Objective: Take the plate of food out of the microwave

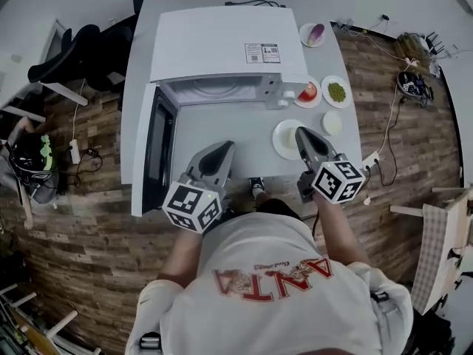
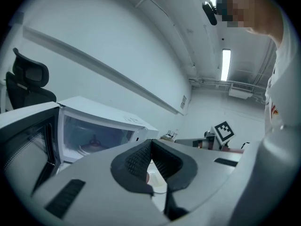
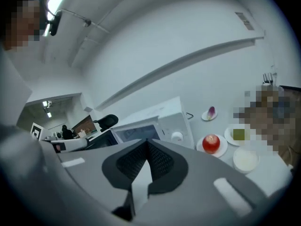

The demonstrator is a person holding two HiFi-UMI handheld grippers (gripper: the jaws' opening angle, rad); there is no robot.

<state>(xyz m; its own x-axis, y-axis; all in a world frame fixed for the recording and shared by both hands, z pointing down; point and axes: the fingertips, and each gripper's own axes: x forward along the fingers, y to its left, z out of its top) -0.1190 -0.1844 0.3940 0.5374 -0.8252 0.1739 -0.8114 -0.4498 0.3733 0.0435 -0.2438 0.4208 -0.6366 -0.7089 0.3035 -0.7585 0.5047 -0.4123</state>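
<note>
Head view shows your plate of food (image 1: 284, 140) already out on the smooth grey bench (image 1: 222, 135). It lies in front of the microwave (image 1: 222, 46) on its control-panel side. It is a round white plate, and whatever is on it is pale and too washed out to name. The tip of your right tool (image 1: 301, 133) sits over the plate's right edge, though you cannot tell from here whether it touches. That tool is clenched, its ribbed black pads pressed together with nothing pinched between them. Your left tool (image 1: 224, 148) is clenched on nothing too, and hangs over bare bench in front of the open cavity.

The microwave is a boxy white unit. Its dark-windowed door (image 1: 157, 150) is swung out on your left and runs along the bench edge beside the left tool. A round glass turntable (image 2: 91, 145) shows inside.

To your right, a small white dish (image 1: 332, 123) sits just beside the plate. Behind it a glossy red apple (image 1: 309, 92) rests on a saucer close to the microwave's knob. A saucer of green bits (image 1: 336, 91) sits next to that. Farther back, well apart from the others, a saucer carries a purple-and-white piece (image 1: 313, 34).

A black office chair (image 1: 81, 54) stands off the bench's far left corner, on the wood-plank floor (image 1: 89, 220)
</note>
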